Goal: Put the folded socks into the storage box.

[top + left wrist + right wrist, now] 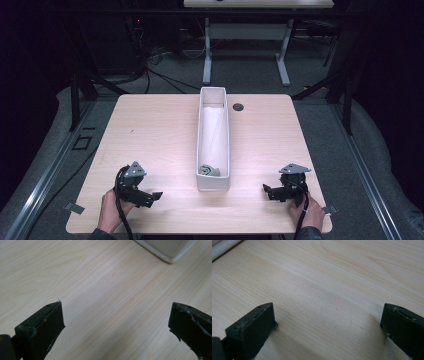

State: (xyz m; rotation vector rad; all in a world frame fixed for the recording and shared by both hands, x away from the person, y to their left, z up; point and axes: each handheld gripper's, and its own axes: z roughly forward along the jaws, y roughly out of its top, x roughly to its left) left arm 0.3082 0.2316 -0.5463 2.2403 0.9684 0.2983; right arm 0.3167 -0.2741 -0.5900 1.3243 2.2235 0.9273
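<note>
high view: left gripper [150, 196] and right gripper [272, 190] rest near table [150, 130] front edge, flanking one white bin [214, 184] holding one grey-green item [208, 170]; nothing gripped, no task progress evident | left gripper view: jaws wide apart, empty, bin corner [170, 251] ahead | right gripper view: jaws wide apart, empty

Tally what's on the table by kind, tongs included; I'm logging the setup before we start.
Long white bin: 1
Rolled grey-green cloth inside the bin's near end: 1
Hand-held tongs, left and right, both open and empty: 2
Dark round grommet in the tabletop: 1
Total: 5
</note>
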